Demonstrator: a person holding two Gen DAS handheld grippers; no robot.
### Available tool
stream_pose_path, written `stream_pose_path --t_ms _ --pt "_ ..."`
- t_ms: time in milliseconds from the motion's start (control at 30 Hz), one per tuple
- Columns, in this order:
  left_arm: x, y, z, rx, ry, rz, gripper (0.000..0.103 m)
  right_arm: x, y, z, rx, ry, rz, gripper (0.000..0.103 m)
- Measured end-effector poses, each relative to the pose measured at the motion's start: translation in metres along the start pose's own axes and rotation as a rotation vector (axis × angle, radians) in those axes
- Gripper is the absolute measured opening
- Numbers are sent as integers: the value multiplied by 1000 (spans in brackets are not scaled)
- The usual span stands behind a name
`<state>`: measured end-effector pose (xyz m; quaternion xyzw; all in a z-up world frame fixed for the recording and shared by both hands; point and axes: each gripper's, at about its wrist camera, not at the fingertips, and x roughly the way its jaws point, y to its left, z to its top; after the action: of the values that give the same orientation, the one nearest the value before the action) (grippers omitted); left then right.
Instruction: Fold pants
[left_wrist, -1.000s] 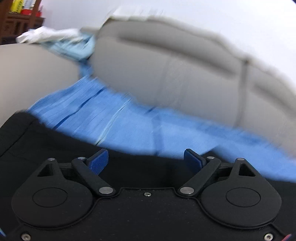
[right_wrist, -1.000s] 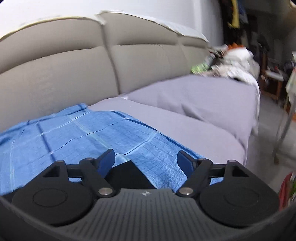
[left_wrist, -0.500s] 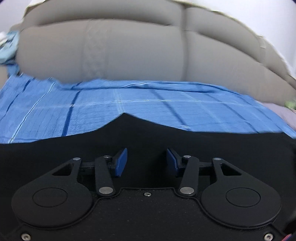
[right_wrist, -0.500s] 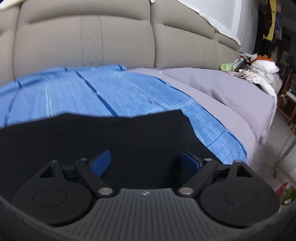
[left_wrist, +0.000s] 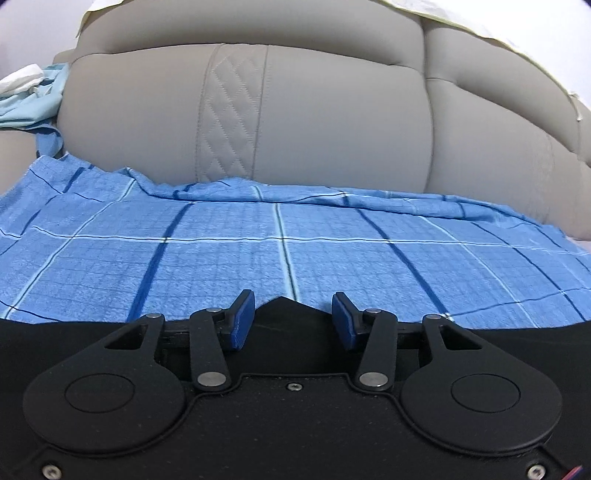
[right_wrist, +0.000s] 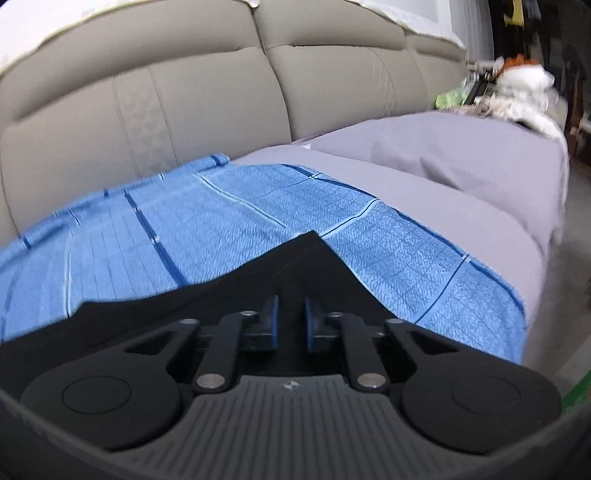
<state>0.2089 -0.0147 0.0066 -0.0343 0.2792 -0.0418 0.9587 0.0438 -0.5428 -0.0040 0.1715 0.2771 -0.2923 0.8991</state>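
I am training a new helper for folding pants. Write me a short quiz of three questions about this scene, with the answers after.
1. What lies directly under the black pants? A) blue checked blanket B) wooden table C) red carpet
2. True or false: the pants hang over the backrest of the beige sofa.
3. What is between the pads of the right gripper?
Key: 1 A. 2 False; they lie flat on the blanket. 3 A raised peak of the pants; the jaws are closing on it.

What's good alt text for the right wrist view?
Right gripper jaws closing on a raised peak of black pants, over a blue checked sheet, with a beige padded backrest behind. Grey bedding lies to the right.
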Motion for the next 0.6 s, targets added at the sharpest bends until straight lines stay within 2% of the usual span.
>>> stream_pose_path --t_ms 100,200,300,367,400,433,467,500,600 --pt "5 2 2 -14 8 30 45 -1 2 2 -30 -28 -7 3" --pt "9 9 4 -53 9 40 45 4 7 10 -59 -83 -47 2" --pt "11 9 5 -48 7 50 45 26 -8 23 38 -33 -68 2" --pt "11 9 4 -46 5 50 45 17 -22 29 159 -50 -77 16" --pt "11 10 4 -48 4 47 45 9 -29 28 215 -75 -58 26" --pt "11 10 4 -49 3 44 45 -1 -37 26 260 -103 -40 46" --pt "11 10 4 -49 3 43 45 -11 -45 23 284 -122 -17 54" --pt "11 10 4 -48 3 43 46 -18 -52 21 287 -123 -3 66" --pt "11 9 4 -42 2 39 49 -27 -71 21 205 -63 8 74"
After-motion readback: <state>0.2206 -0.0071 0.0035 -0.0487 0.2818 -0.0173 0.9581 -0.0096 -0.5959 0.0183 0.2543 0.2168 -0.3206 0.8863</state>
